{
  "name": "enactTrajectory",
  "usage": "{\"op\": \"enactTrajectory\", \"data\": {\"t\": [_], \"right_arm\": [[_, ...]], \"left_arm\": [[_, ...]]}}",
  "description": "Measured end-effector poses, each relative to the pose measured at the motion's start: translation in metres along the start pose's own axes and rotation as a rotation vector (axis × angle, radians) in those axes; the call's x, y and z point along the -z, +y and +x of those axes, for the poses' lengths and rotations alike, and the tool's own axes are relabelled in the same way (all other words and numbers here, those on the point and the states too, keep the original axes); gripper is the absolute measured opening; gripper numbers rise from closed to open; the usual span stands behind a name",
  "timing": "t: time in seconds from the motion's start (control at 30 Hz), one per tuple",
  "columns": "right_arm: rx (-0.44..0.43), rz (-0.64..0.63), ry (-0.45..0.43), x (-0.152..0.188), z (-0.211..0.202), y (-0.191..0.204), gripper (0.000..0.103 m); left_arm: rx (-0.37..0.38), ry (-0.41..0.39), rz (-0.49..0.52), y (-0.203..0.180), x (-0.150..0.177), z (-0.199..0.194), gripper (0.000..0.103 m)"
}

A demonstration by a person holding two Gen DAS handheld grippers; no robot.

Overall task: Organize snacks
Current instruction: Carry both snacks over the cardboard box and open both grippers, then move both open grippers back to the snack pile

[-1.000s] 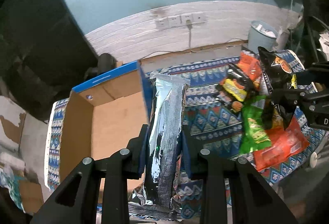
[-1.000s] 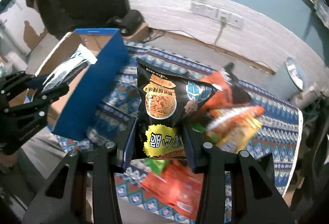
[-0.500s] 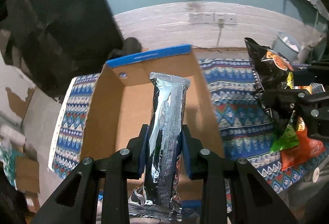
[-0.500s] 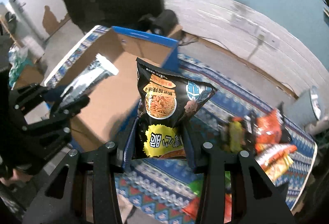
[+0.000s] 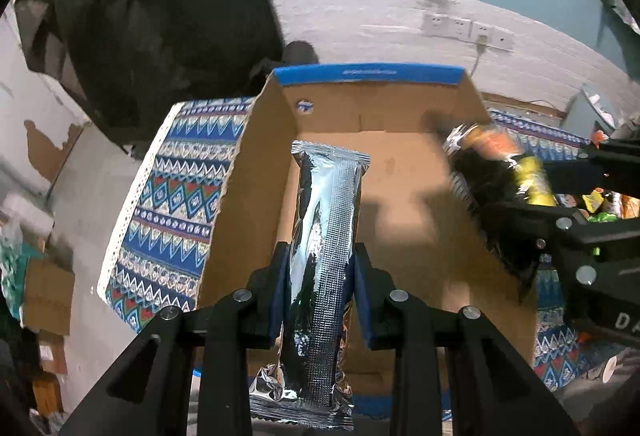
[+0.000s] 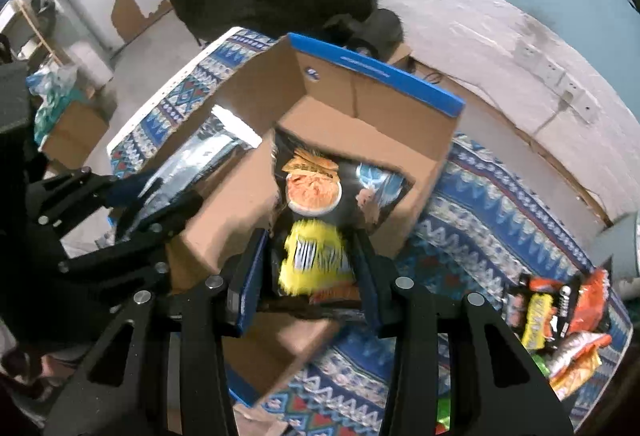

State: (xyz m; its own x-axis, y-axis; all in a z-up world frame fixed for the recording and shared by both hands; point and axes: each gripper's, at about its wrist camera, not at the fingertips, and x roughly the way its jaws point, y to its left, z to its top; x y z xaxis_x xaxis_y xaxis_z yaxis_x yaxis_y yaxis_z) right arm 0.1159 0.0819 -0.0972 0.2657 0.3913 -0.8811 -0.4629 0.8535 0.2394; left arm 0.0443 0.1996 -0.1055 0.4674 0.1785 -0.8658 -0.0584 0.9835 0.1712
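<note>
My left gripper [image 5: 320,276] pinches the silver packet [image 5: 322,236] lengthwise, directly above the open cardboard box [image 5: 400,196], while my right gripper [image 6: 312,272] clamps the black snack bag [image 6: 328,196] alongside.

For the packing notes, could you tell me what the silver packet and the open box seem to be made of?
Silver packet: apparently metallised foil film, glossy, with mirror-like reflections, crimped ends and crinkles.
Box: corrugated cardboard, matte brown inside, with a blue printed rim and outer face.

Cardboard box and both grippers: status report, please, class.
Left gripper shut on silver packet. Right gripper shut on black snack bag. Both over cardboard box. Nothing in the way.
</note>
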Motion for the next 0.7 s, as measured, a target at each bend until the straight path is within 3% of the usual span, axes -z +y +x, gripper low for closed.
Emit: {"op": "enactTrajectory", "data": {"t": [0.1,0.17,0.23,0.3,0.7], "right_arm": [[-0.019,0.019,-0.011,-0.004,0.002,0.002,0.043],[-0.022,0.024,-0.014,-0.005,0.002,0.002,0.058],[-0.016,0.03,-0.029,-0.006,-0.001,0.003,0.058],[-0.012,0.035,-0.033,-0.005,-0.005,0.0,0.058],[0.049,0.106,-0.052,0.028,-0.042,-0.044,0.065]], "left_arm": [[-0.004,0.009,-0.013,0.004,0.0,0.002,0.031],[-0.021,0.01,-0.01,0.002,-0.001,0.001,0.035],[-0.035,-0.001,-0.004,0.002,-0.002,-0.002,0.06],[-0.037,-0.025,-0.004,0.001,-0.002,-0.007,0.069],[0.019,-0.043,0.049,-0.034,-0.007,-0.022,0.076]]}}
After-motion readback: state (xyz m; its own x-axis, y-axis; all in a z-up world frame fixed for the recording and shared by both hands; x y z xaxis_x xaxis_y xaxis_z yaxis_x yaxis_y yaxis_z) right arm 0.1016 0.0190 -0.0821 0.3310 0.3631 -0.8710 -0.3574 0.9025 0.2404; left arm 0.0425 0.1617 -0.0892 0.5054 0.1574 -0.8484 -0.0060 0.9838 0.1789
